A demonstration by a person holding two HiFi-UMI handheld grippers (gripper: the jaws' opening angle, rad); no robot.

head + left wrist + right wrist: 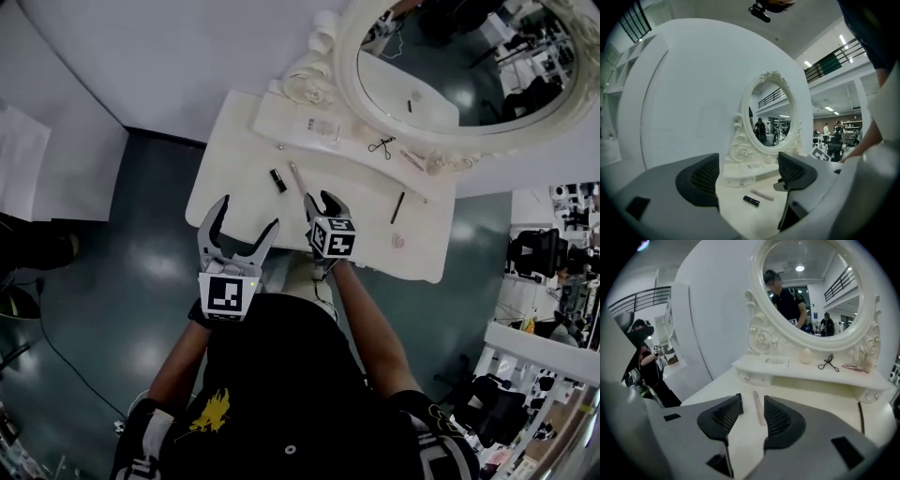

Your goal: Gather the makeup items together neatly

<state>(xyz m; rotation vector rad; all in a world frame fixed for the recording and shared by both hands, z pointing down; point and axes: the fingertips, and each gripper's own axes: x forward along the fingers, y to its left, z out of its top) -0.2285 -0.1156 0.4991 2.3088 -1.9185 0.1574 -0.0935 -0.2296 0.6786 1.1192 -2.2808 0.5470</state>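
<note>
Pink stick (758,408) is lying on the white bench (242,159) between the right gripper's (320,201) parted fingers (780,420), ungrasped. Left gripper (248,214) is hovering, fingers released, empty, near a black tube (278,180).

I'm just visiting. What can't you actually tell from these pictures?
Right gripper view: whether the right claw touches the pink stick between its jaws; one jaw covers the stick's near end.
Head view: the print on the shelf label, too small.
Head view: what the small round thing on the table is, too small.
</note>
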